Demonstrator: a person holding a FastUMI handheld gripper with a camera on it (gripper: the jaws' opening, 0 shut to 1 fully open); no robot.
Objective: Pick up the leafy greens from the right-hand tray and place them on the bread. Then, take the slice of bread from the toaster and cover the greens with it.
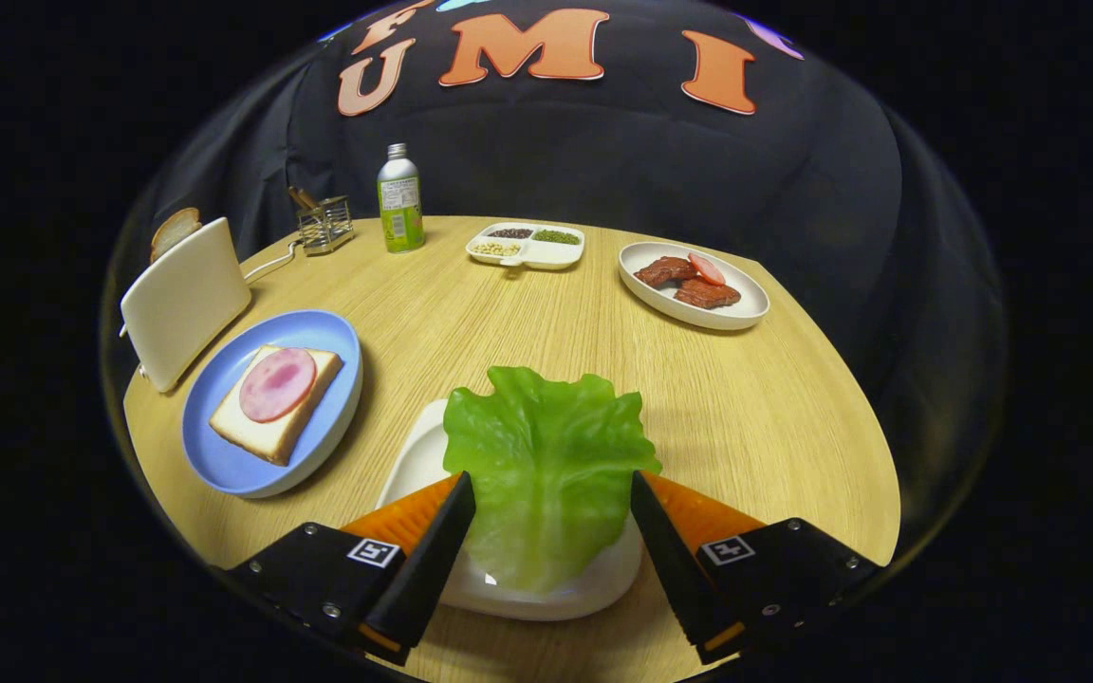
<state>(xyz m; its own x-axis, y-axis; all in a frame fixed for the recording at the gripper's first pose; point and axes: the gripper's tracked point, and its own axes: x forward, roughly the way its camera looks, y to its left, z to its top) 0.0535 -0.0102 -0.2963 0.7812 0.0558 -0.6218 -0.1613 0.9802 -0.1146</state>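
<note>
Black cloth backs a round, light wood-grain table (509, 323) on which all items are laid out.

Gripper view: the gripper (553, 489) stands with its fingers wide apart, one on each side of the lettuce leaf (546, 465). The leaf lies in a white tray (433, 446) just ahead and between them. Whether either finger touches the leaf cannot be told; neither visibly presses it, so it is judged not yet gripped. The straddling position suits a closing pinch across the leaf's width.

To the left, a blue plate (224, 455) holds a slice of bread (257, 427) topped with a round of ham (278, 383), the intended seat for the greens. Just behind the plate stands a cream toaster (184, 299), a second bread slice (174, 230) projecting from its slot, within reach for the covering step.

Beyond: a green bottle (400, 199), a wire holder (324, 224), a divided dish of beans (526, 246) and an oval plate of meat (694, 285).
</note>
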